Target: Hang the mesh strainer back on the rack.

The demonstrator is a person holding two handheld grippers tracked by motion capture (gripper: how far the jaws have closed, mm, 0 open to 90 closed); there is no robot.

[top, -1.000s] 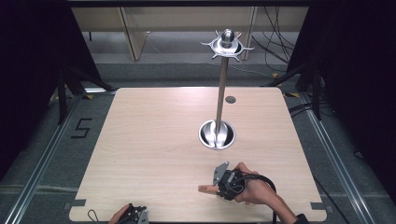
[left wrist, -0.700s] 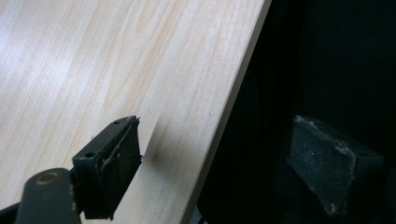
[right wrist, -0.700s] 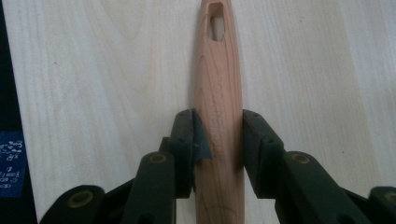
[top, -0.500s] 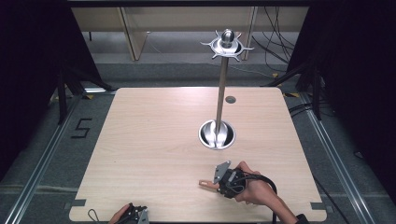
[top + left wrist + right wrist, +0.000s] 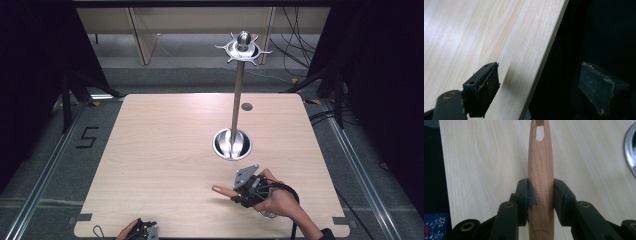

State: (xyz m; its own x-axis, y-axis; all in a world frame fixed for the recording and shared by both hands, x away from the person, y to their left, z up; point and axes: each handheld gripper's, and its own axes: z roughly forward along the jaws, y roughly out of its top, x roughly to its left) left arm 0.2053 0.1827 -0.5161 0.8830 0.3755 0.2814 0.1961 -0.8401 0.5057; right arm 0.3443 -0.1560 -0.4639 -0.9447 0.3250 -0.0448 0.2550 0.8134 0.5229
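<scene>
Right tool (image 5: 541, 195) pinches a wooden handle (image 5: 540, 170), both black jaws pressed against its sides; the handle runs straight up between them and has a small rectangular hole near its far end. In the high view that right tool (image 5: 235, 192) sits in the person's right hand (image 5: 277, 200) over the near right part of the worktop (image 5: 165, 150), and the handle's tip (image 5: 222, 189) sticks out to the left, just above the wood surface. Whether the handle touches the worktop I cannot tell. Just beyond the hand stands a metal stand (image 5: 233, 144), its round base on the worktop and its thin pole rising to a spiked crown at the far side. The edge of that base shows at the right in the right gripper view. Left tool (image 5: 541, 85) is spread wide with nothing between its jaws, straddling the worktop's edge; in the high view it (image 5: 142, 231) sits at the near edge, left of centre.
</scene>
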